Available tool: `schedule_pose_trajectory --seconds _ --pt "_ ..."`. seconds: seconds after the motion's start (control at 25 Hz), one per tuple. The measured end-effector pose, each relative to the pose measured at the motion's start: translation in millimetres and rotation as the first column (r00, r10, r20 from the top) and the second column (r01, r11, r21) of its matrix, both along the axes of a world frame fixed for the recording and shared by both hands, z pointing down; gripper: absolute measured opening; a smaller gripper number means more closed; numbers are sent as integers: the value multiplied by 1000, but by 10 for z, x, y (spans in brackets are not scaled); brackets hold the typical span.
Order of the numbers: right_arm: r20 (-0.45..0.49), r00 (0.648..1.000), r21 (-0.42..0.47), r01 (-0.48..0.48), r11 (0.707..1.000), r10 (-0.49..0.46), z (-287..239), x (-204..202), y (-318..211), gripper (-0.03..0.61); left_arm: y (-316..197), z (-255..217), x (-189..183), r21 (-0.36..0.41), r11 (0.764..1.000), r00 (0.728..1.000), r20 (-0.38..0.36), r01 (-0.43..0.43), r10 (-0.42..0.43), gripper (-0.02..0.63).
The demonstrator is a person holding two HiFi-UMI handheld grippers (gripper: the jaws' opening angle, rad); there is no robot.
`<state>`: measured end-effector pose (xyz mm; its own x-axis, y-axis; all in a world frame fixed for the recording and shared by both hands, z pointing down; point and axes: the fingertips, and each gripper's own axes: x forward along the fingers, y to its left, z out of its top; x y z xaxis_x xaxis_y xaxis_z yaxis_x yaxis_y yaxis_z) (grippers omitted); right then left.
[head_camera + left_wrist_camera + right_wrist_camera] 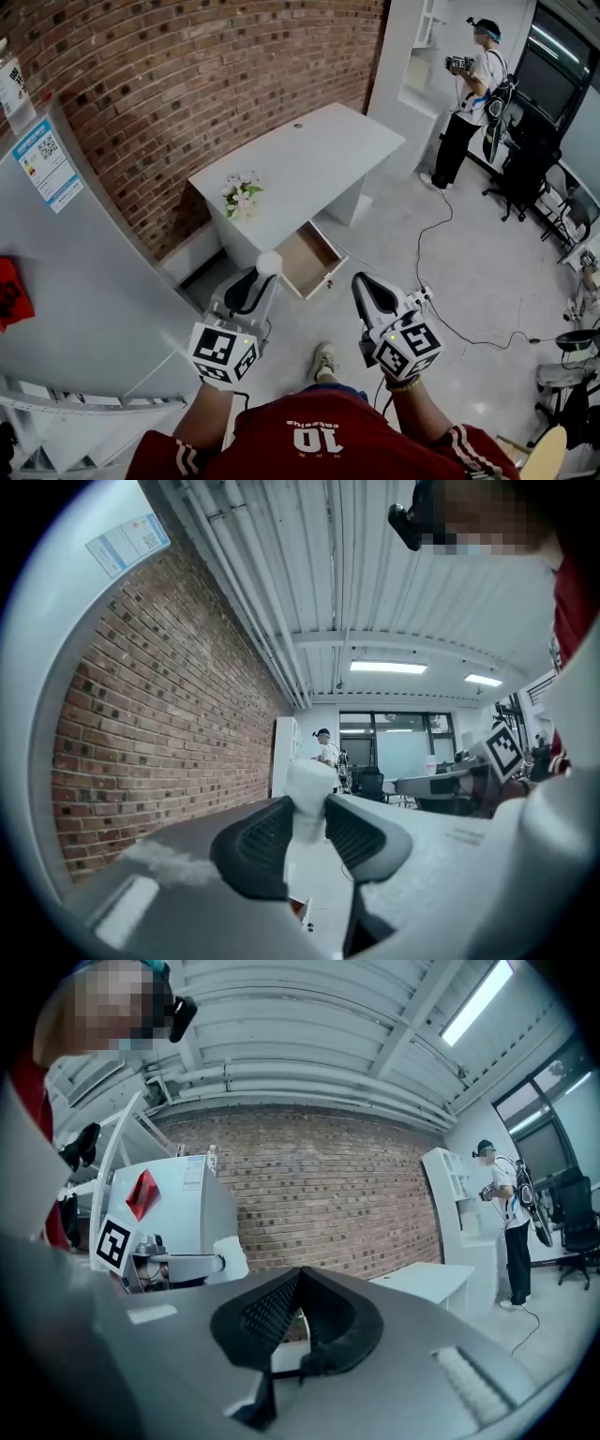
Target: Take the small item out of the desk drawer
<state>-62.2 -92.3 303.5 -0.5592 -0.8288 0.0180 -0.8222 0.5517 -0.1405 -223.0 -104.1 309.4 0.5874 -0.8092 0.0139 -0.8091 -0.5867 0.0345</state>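
The left gripper (pixel 261 278) is closed on the small item (pixel 269 263), a white, blocky lump. In the left gripper view, the small item (pixel 309 786) sits pinched between the two dark ribbed pads (pixel 265 844), with its top standing above them. It is held out in the air just in front of the desk (pixel 309 155), beside the near corner of the desk's open drawer (pixel 323 251). The right gripper (pixel 362 286) hangs in front of the desk too, on the other side of the drawer, jaws pressed together with nothing between them. A bunch of flowers (pixel 242 195) lies on the desk above the drawer. A brick wall (pixel 187 84) runs behind the desk, and a person (pixel 473 94) stands beyond its far end.
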Motion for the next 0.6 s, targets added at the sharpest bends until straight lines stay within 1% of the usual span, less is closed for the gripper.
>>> schedule_pose_trajectory --seconds 0.24,0.6 --pt "-7 1000 4 16 1000 -16 -1 -36 67 0 85 -38 58 11 1000 1000 1 -10 10 127" --pt "1 999 26 44 999 -44 -88 -70 180 0 216 -94 54 20 1000 1000 17 8 -9 127"
